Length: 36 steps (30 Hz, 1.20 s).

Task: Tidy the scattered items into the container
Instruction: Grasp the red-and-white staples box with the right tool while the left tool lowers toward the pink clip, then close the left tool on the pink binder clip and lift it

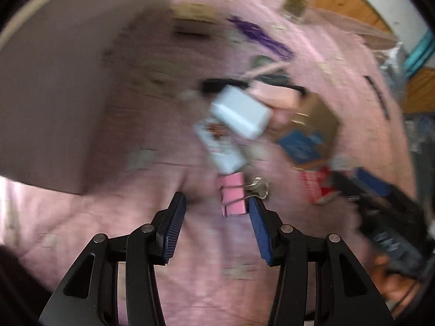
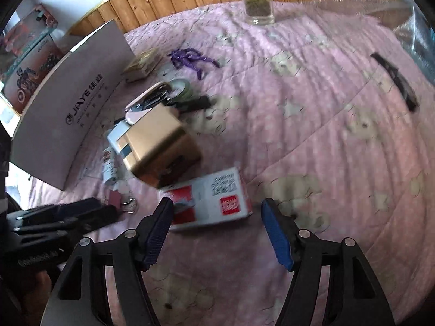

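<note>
On the pink quilt (image 2: 312,125) lies a pile of small items. My left gripper (image 1: 216,203) is open over a pink binder clip (image 1: 232,195), which sits just inside its right finger; the left finger is well apart from it. My right gripper (image 2: 217,203) is open, and a red and white carton (image 2: 214,198) lies between its fingertips with a gap at the right pad. A gold box (image 2: 160,152), a white tube (image 2: 110,167) and a white box (image 1: 240,111) lie just beyond. The grey cardboard container (image 2: 68,103) stands at the left.
Farther back lie a purple ribbon (image 2: 190,58), a tape roll (image 2: 180,87), a small cream box (image 2: 142,63) and a glass jar (image 2: 258,8). A black strip (image 2: 394,78) lies alone at the right. A wooden wall runs along the far edge. The left wrist view is blurred.
</note>
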Tool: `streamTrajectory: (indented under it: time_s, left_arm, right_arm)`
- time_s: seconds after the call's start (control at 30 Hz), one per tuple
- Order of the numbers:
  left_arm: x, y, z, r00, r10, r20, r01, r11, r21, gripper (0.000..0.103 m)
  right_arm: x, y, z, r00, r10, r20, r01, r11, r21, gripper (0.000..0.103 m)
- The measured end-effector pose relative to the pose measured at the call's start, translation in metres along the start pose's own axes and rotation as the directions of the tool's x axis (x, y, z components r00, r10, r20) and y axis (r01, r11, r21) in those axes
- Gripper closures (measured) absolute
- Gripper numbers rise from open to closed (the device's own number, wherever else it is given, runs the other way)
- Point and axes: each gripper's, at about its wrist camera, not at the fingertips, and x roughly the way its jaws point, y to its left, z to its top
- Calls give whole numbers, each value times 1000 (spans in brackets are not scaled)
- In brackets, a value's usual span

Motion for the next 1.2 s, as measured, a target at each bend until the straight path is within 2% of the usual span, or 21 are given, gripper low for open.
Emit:
streamTrajectory:
  time_s: [0.03,0.1,0.2,0.27,0.37,0.43,0.47,0.5,0.57,0.67,0.8,0.9,0.97,1.1,1.2]
  left_arm:
    - [-2,7,-1,1000,15,6,-15,1000,-13,52]
    - [-5,12,-3,1000,-3,6,3,1000,-26,53]
    - [-5,9,-6,999,-46,-4,46,999,-8,52]
    - [1,1,-8,998,-63,-11,63,998,11,52]
    - [5,-5,-5,1000,-23,8,23,999,31,52]
    - [3,2,-1,999,43,33,-43,999,15,52]
    - [0,8,-2,997,62,42,-62,998,4,52]
    - [-2,13,-1,997,69,46,-69,998,-10,52]
    - [-7,24,-1,998,38,44,-36,999,-41,52]
    - [-10,23,-3,999,-2,38,4,999,-38,52]
    - [-5,14,0,999,-45,23,47,996,-76,52]
    - [2,3,6,999,-19,34,22,997,-71,52]
    - [8,-1,8,999,39,30,-37,997,-72,52]
    - [7,3,9,997,50,58,-44,994,-103,53]
    - [4,9,6,996,60,71,-53,993,-103,65]
  right_arm:
    - [-2,-2,1,1000,-21,7,21,1000,-1,35]
    - [-7,-6,2,999,-45,24,45,999,-1,35]
    - [-8,-3,3,1000,9,24,-8,1000,-3,34]
    - [-7,6,3,999,36,23,-36,999,-25,26]
    - [5,26,1,1000,30,-6,-30,994,-104,24]
    - [13,30,-2,999,-44,-15,41,988,-149,24]
    - [14,27,-2,998,-62,-15,59,987,-147,32]
    - [11,22,-2,998,-66,-12,64,989,-131,32]
    - [5,5,0,998,-63,0,62,995,-77,32]
    - [4,-7,3,1000,-29,-4,29,999,-15,32]
    - [9,0,5,999,-53,-8,52,998,-43,28]
    - [15,5,5,998,-61,-6,60,997,-50,28]
    - [16,7,7,998,-60,-1,60,997,-52,28]
    - [13,7,4,998,-64,7,64,996,-56,32]
    - [12,6,3,998,-62,8,63,996,-60,33]
